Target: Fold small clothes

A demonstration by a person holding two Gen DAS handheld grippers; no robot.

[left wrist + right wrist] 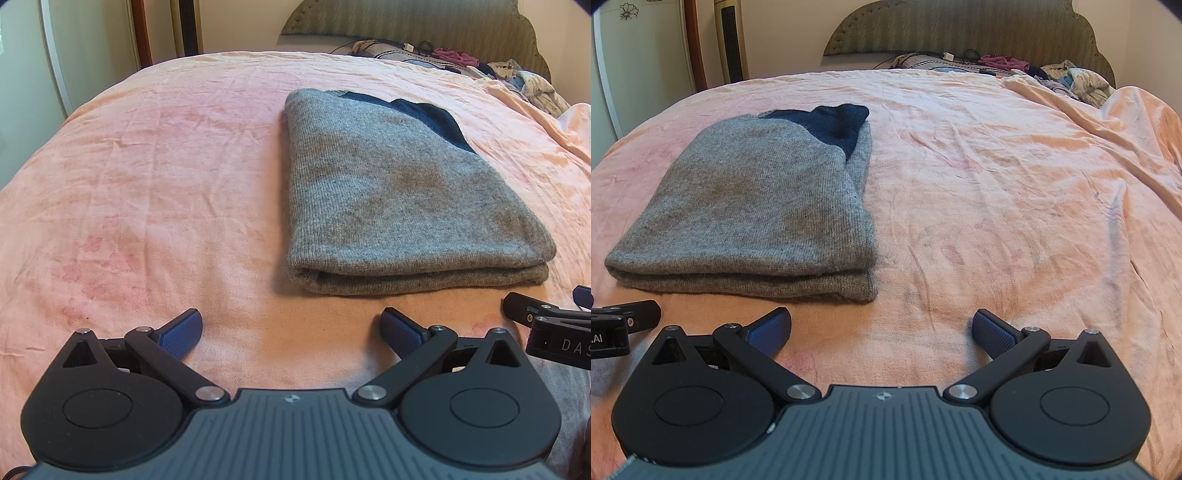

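A grey knit garment (399, 199) with a dark navy part at its far end lies folded into a thick rectangle on the pink bed sheet (147, 184). In the left wrist view it lies ahead and to the right; in the right wrist view the garment (757, 206) lies ahead and to the left. My left gripper (291, 330) is open and empty, just short of the fold's near edge. My right gripper (882, 328) is open and empty, near the garment's front right corner. Each gripper's side shows in the other's view.
A heap of loose clothes and cables (1034, 74) lies at the head of the bed under a padded headboard (960, 29). The sheet is bunched into ridges at the right (1126, 129). A tall fan (731, 40) and a white door stand at the left.
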